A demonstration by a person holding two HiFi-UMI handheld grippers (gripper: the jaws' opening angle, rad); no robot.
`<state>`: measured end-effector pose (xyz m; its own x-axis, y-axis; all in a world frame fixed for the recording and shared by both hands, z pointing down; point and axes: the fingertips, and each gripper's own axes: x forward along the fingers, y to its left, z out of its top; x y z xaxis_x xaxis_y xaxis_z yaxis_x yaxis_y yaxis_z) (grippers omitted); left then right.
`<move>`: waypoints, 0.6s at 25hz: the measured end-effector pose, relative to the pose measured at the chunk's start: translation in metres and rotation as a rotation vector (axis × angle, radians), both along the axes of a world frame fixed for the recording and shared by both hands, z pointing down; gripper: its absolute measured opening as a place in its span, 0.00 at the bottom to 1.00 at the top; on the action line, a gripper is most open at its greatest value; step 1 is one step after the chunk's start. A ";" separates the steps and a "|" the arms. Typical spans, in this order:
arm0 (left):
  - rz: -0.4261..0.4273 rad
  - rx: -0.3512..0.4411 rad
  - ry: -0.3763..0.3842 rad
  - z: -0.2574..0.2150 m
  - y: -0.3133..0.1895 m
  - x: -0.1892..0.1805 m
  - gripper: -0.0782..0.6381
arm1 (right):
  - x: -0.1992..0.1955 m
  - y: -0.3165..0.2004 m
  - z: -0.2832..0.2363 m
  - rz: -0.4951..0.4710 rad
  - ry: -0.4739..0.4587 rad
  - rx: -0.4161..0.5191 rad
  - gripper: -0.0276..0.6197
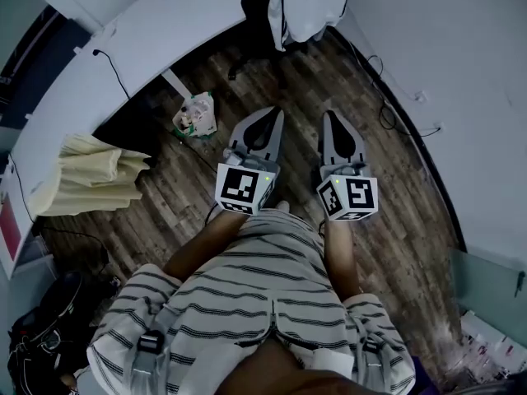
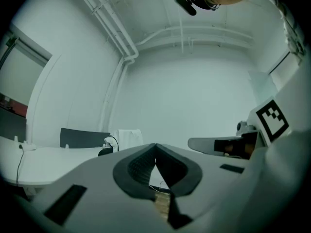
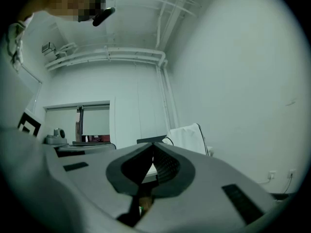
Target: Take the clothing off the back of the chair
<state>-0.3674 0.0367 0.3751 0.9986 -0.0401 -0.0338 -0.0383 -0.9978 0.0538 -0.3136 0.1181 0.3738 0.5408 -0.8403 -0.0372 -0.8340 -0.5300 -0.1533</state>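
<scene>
A white garment (image 1: 309,6) hangs over the back of a dark chair (image 1: 257,16) at the far end of the room, next to the white desk. The same garment shows small and far off in the left gripper view (image 2: 130,139) and somewhat larger in the right gripper view (image 3: 189,137). My left gripper (image 1: 268,113) and right gripper (image 1: 333,115) are held level, side by side in front of my body, well short of the chair. Both are shut with nothing between the jaws, as the left gripper (image 2: 155,144) and right gripper (image 3: 152,143) show in their own views.
A long white desk (image 1: 123,48) runs along the left, with pale yellow folded cloth (image 1: 90,175) on it and cables hanging off. A small bag of rubbish (image 1: 196,115) lies on the wooden floor. A dark backpack (image 1: 49,327) sits lower left. White wall (image 1: 445,72) at right.
</scene>
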 end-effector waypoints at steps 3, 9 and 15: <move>0.021 -0.011 -0.004 0.004 -0.005 -0.006 0.14 | -0.006 -0.004 0.005 0.023 -0.004 -0.014 0.07; 0.073 -0.048 -0.010 0.016 -0.004 -0.006 0.14 | -0.011 -0.009 0.006 0.067 0.013 -0.059 0.07; 0.106 -0.056 -0.011 0.025 -0.004 0.008 0.14 | -0.001 -0.008 0.019 0.097 0.009 -0.098 0.07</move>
